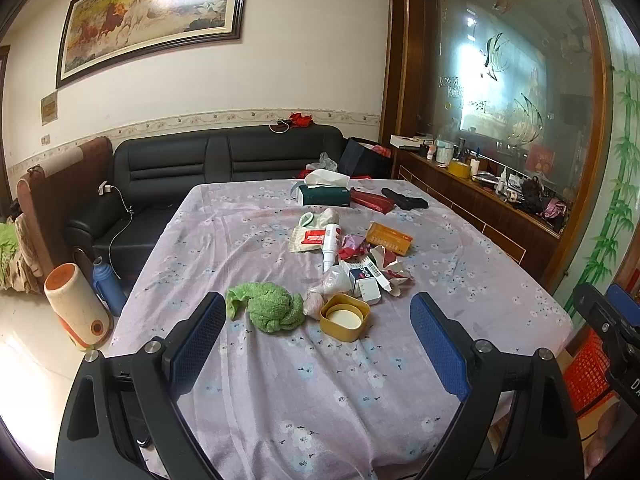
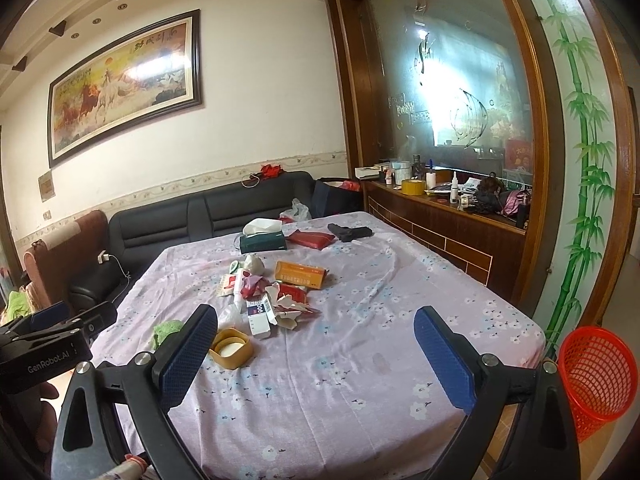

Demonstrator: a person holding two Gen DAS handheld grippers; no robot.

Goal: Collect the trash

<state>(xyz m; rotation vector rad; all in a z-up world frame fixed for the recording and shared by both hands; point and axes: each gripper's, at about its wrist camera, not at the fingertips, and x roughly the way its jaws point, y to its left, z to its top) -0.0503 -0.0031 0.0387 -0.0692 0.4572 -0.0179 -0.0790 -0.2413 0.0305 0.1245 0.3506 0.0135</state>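
Two Open Grippers, One Heap Of Litter

Both tools hover empty with jaws spread wide: the left gripper and the right gripper. The trash pile of torn cartons and crumpled wrappers lies mid-table, just beyond the yellow lid. It looks light, crushable and springy; pinch a stiff carton edge. The red basket stands right of the lid, off the table.

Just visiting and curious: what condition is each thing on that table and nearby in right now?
Left gripper: open, empty.
Right gripper: open, empty.
Green cloth: crumpled.
Yellow tub: lidless, upright.
Torn cartons: ripped open.
Tissue box: tissue sticking out.
Red basket: upright beside the table; inside not visible.
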